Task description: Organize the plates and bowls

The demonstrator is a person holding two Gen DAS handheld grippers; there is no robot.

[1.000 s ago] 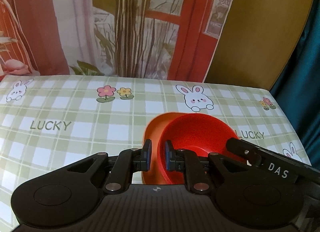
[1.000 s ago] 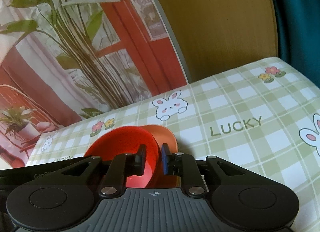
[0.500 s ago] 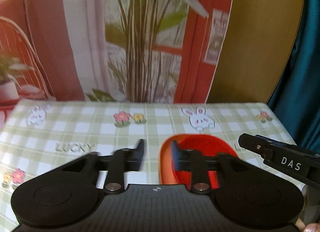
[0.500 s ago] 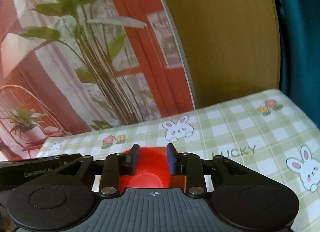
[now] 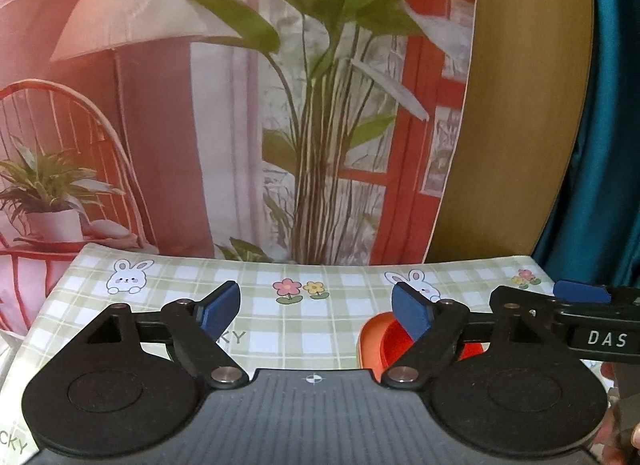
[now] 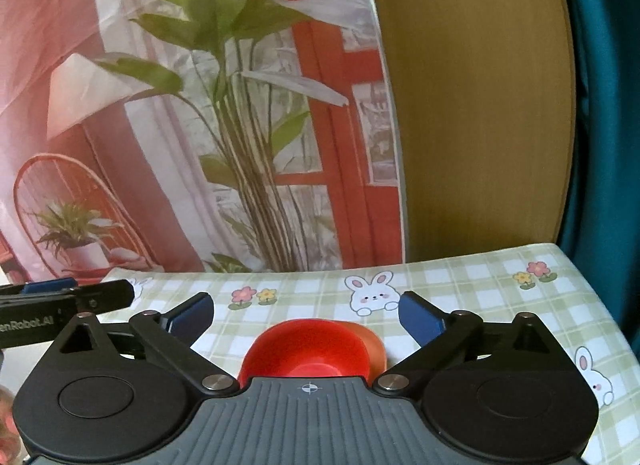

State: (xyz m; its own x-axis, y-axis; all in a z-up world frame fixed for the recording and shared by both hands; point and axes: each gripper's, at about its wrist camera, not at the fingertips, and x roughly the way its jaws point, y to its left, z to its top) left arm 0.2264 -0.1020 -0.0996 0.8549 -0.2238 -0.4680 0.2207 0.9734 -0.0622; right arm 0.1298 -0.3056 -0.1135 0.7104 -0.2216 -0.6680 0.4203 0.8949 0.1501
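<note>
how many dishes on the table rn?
2. A red plastic bowl sits nested on a lighter orange plastic dish, both on the green checked tablecloth just ahead of the right gripper. More may be hidden behind the gripper bodies.

Bowl (image 6: 306,349) sits nested in another bowl (image 6: 374,347) on the tablecloth (image 6: 480,305), backdrop (image 6: 200,125) behind

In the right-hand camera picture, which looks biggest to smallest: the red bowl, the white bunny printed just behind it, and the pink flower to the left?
1. Red bowl, clearly the largest, though it is also nearest the camera and partly hidden.
2. White bunny.
3. Pink flower, smallest.
</note>
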